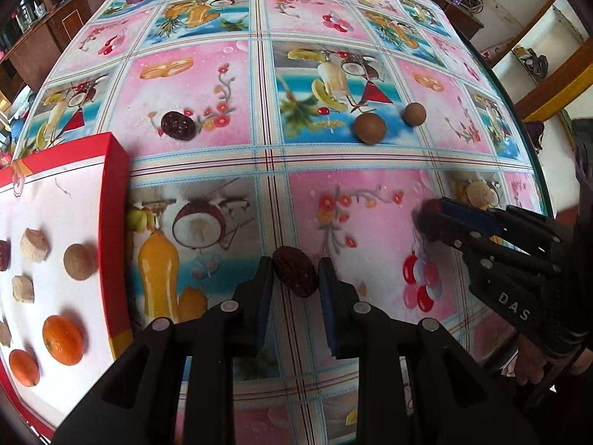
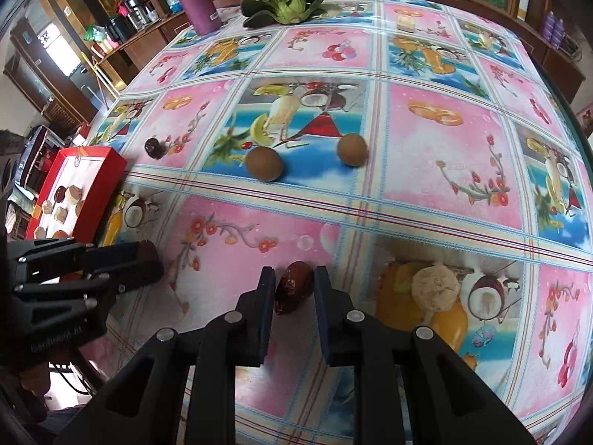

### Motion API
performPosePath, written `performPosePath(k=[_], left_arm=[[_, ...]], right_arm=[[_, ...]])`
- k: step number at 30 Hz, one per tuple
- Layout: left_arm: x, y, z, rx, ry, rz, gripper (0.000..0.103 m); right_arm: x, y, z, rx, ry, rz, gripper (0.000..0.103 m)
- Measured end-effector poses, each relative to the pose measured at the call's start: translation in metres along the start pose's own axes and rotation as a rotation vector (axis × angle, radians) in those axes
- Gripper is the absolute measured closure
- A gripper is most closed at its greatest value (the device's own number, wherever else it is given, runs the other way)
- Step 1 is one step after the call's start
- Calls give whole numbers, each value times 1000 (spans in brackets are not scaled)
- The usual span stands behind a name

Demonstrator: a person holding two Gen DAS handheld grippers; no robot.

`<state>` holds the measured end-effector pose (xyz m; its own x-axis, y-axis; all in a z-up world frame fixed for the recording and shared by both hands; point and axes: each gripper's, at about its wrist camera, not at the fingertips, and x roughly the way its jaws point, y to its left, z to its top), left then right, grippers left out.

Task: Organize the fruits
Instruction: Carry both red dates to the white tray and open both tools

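Left wrist view first: the left gripper (image 1: 295, 272) has a dark red date (image 1: 295, 271) between its fingers. The left pad touches the fruit and the right pad sits right at its edge, so it looks like a light grasp with the date low over the tabletop (image 1: 370, 200).

At nine o'clock sits the red box (image 1: 118, 222), its white floor carrying two oranges (image 1: 62, 339), a round brown fruit (image 1: 79, 261) and some pale pieces. Another dark date (image 1: 178, 125) lies loose at eleven o'clock, and two brown round fruits (image 1: 370, 128) rest at one o'clock, near each other but apart.

Over to the right wrist view: the right gripper (image 2: 294, 287) brackets a second reddish-brown date (image 2: 292, 289). The left pad touches it, the right pad shows a sliver of gap, so I cannot tell whether the grip is closed on it. A pale crumbly piece (image 2: 435, 288) lies at three o'clock. Far back at twelve, a leafy green vegetable (image 2: 285, 2) and a purple bottle (image 2: 198, 0).
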<state>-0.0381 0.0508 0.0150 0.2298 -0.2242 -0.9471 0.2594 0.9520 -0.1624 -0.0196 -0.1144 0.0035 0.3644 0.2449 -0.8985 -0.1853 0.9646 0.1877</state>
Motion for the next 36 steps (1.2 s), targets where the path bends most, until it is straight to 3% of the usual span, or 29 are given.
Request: performPosePath(k=[12,24,36], left_arm=[[-33,15,-2,-34,-98,25,77],[-80,48,-10,-73,-215,148,77],[-99,91,-23,-140,-243,229,76]], right_arm=[[-2,28,13,-66,-31,10,84],[0,74,31,-150,-55,45,84],[-2,128,47,-215,-87,124,84]])
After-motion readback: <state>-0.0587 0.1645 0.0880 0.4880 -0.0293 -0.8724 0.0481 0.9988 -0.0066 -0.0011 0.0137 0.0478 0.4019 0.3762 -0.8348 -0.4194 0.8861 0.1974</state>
